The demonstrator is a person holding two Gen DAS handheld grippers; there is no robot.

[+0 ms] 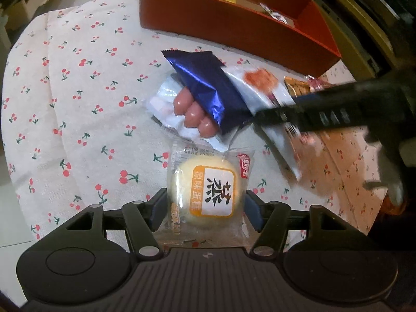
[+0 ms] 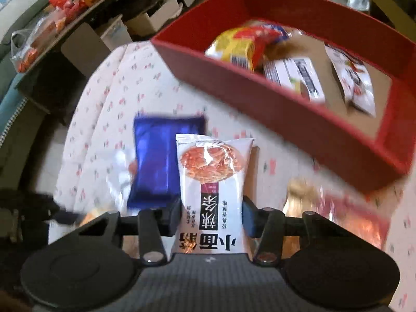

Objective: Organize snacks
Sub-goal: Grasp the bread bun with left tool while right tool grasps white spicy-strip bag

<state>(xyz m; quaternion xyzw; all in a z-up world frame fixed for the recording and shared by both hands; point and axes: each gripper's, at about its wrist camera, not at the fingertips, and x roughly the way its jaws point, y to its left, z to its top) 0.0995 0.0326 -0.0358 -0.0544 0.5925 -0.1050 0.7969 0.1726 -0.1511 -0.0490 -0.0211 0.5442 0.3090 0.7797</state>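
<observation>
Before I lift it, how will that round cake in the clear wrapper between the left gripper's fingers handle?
The cake looks soft and puffy, so a hard squeeze would probably dent it. Its clear wrapper looks glossy and loose at the ends, so it may slip or crinkle. It seems light for its size. The left gripper straddles it, with gaps showing at both pads.

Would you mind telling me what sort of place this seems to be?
Probably a home room rather than a shop or lab: a small table under a cherry-print tablecloth, a red box partly filled with snack packets, and cardboard boxes stacked on the floor behind.
</observation>
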